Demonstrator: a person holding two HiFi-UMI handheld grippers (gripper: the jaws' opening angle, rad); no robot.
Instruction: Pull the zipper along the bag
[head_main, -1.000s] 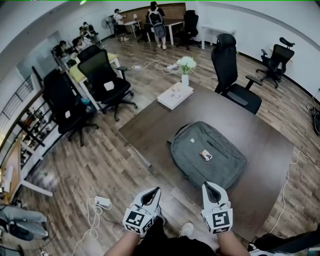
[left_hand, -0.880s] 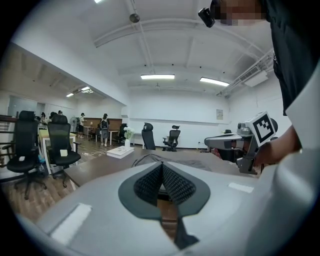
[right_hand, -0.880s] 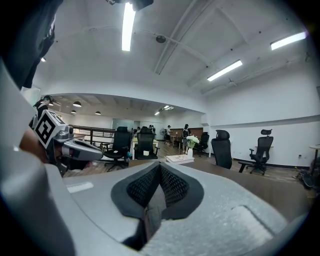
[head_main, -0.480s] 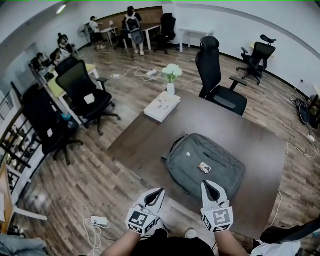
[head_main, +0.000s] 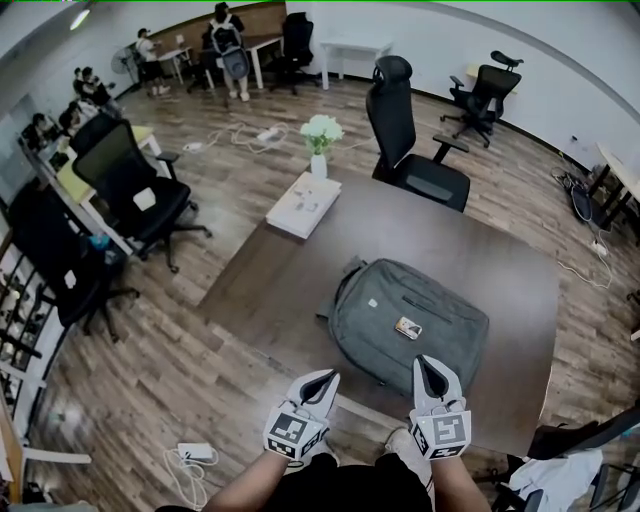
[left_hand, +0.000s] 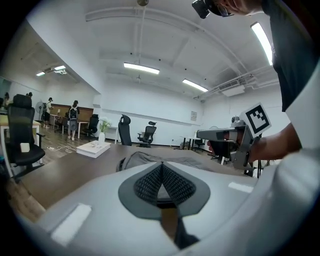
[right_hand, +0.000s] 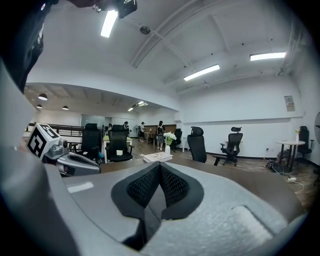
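A grey backpack (head_main: 408, 322) lies flat on the dark brown table (head_main: 500, 270), a small tag on its front. Its low shape also shows in the left gripper view as the backpack (left_hand: 165, 161) beyond the jaws. My left gripper (head_main: 324, 376) is shut and empty, at the table's near edge, left of the bag. My right gripper (head_main: 430, 365) is shut and empty too, just short of the bag's near side. Neither touches the bag. In the left gripper view the right gripper (left_hand: 235, 137) shows at the right; in the right gripper view the left gripper (right_hand: 60, 157) shows at the left.
A white book stack (head_main: 303, 204) and a vase of white flowers (head_main: 320, 140) stand at the table's far corner. A black office chair (head_main: 410, 140) is behind the table, others (head_main: 130, 195) to the left. Cables and a power strip (head_main: 195, 452) lie on the wooden floor. People stand far back.
The view has swung left and nearer, so the table and bag sit closer under both grippers. The left gripper has moved right toward the table edge. Both stay shut.
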